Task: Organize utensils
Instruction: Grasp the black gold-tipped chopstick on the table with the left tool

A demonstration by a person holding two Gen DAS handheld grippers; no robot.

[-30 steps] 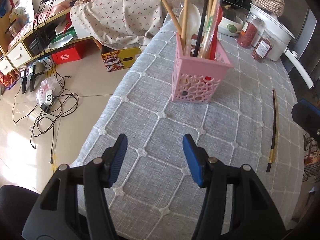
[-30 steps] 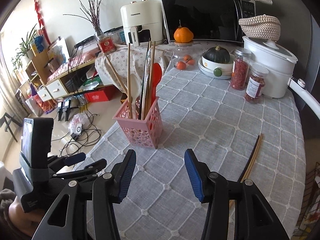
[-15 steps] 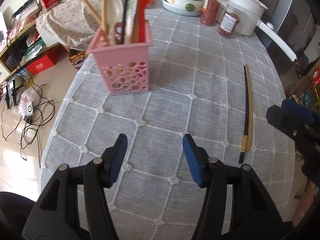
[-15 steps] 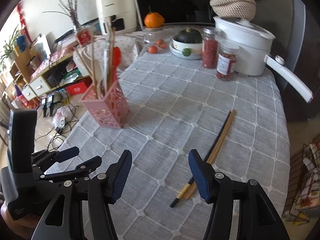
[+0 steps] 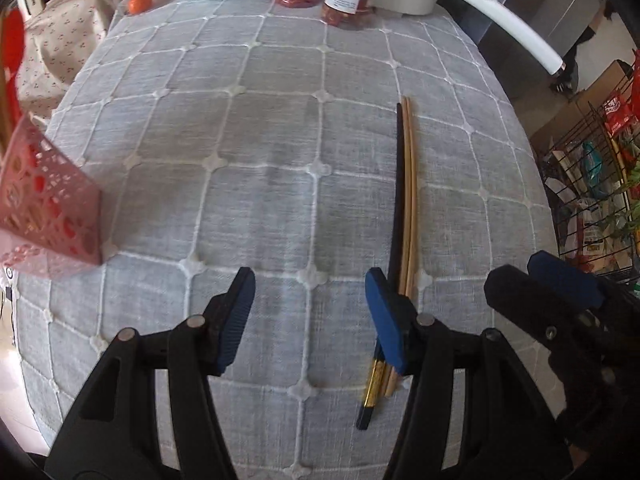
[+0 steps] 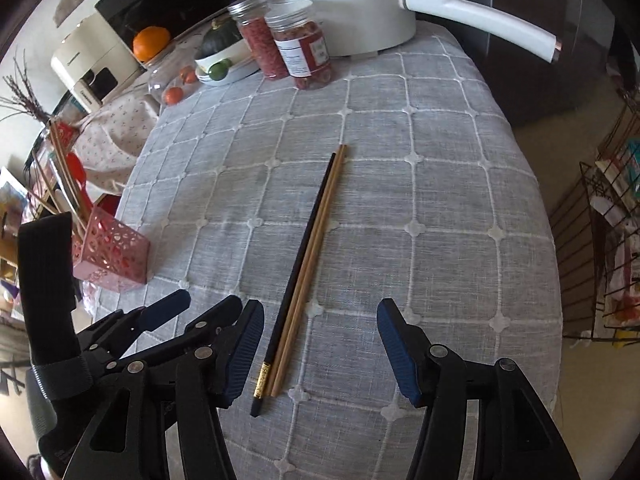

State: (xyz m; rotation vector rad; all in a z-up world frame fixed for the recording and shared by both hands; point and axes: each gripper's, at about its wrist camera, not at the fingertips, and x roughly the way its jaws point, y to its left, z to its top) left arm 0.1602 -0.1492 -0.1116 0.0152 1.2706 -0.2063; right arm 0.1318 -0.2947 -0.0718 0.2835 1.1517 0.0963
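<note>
3 chopsticks (image 6: 308,264) lie side by side on the table (image 6: 440,200), running toward 12 o'clock between the right tool's (image 6: 320,344) spread fingers, ready for pinching. Left tool (image 5: 306,316) waits spread; pink holder (image 6: 110,250) stands at 9 o'clock.

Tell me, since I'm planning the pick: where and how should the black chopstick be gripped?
Probably near the gold-banded end of the black chopstick, nearest the open right gripper. Come from above, pads across its width: it lies flat, touching the wooden chopsticks, so they may come along.
</note>
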